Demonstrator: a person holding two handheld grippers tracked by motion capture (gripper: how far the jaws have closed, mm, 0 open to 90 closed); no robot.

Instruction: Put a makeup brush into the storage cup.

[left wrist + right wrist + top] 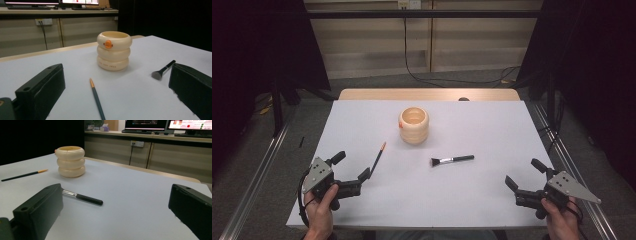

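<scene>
Behind the right gripper's finger (40,210), brush (85,198) bristles hide.

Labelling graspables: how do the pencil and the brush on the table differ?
The pencil is long, thin and dark with an orange tip; the brush is shorter and thicker, with a black handle, silver ferrule and dark bristles. The pencil lies diagonally near the left gripper; the brush lies roughly crosswise at mid-table, in front of the cream holder. Both lie flat on the white table, untouched.
</scene>
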